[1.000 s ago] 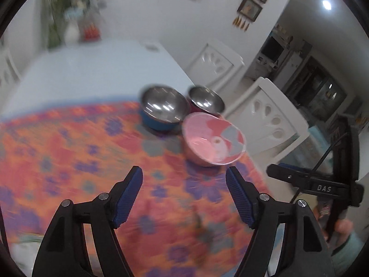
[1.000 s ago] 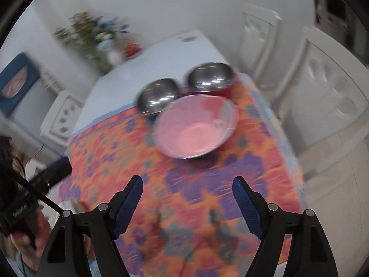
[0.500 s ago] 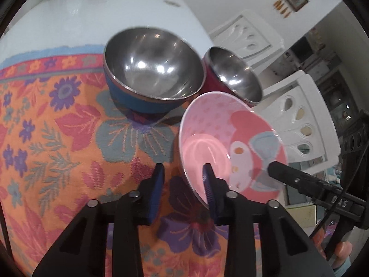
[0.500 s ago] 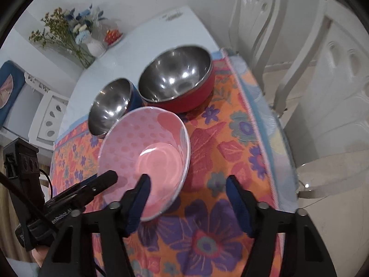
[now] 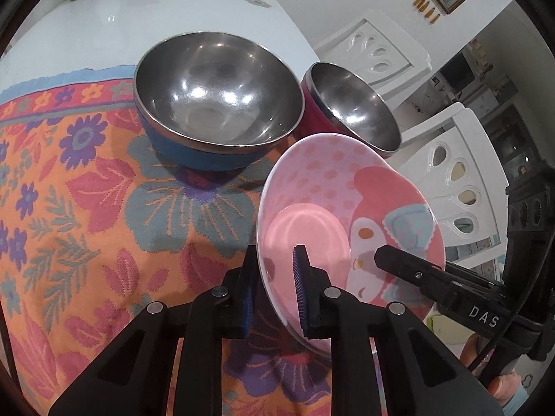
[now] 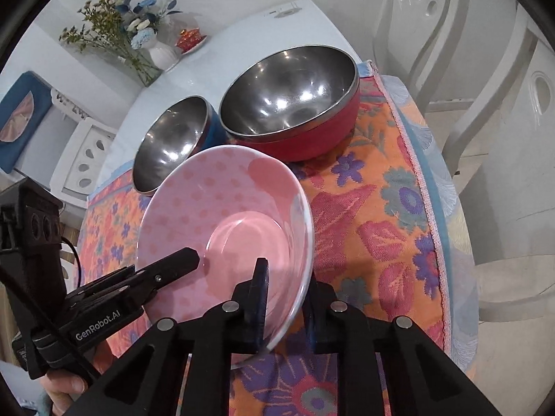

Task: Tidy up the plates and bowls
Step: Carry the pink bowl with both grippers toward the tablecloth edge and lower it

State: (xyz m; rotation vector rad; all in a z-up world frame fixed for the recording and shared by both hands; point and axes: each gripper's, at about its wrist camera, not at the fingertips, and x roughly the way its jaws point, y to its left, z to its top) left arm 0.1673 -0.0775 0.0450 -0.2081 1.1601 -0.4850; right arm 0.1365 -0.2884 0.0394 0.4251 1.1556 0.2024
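A pink cartoon-print bowl (image 5: 347, 208) sits on the floral cloth, nearest me; it also shows in the right wrist view (image 6: 222, 215). My left gripper (image 5: 274, 287) is shut on its left rim, one finger inside and one outside. My right gripper (image 6: 288, 298) is shut on its right rim the same way. Behind it stand a blue steel-lined bowl (image 5: 215, 104) and a red steel-lined bowl (image 5: 350, 107); in the right wrist view the blue one (image 6: 173, 138) is on the left, the red one (image 6: 291, 104) on the right.
The orange floral cloth (image 5: 86, 208) covers the near part of a white table (image 5: 121, 27). A flower vase (image 6: 159, 52) and a small red dish (image 6: 190, 38) stand at the far end. White chairs (image 6: 485, 86) stand along the right side.
Both grippers moved in from above the cloth down to the pink bowl and closed on its opposite rims. The bowls have not shifted.
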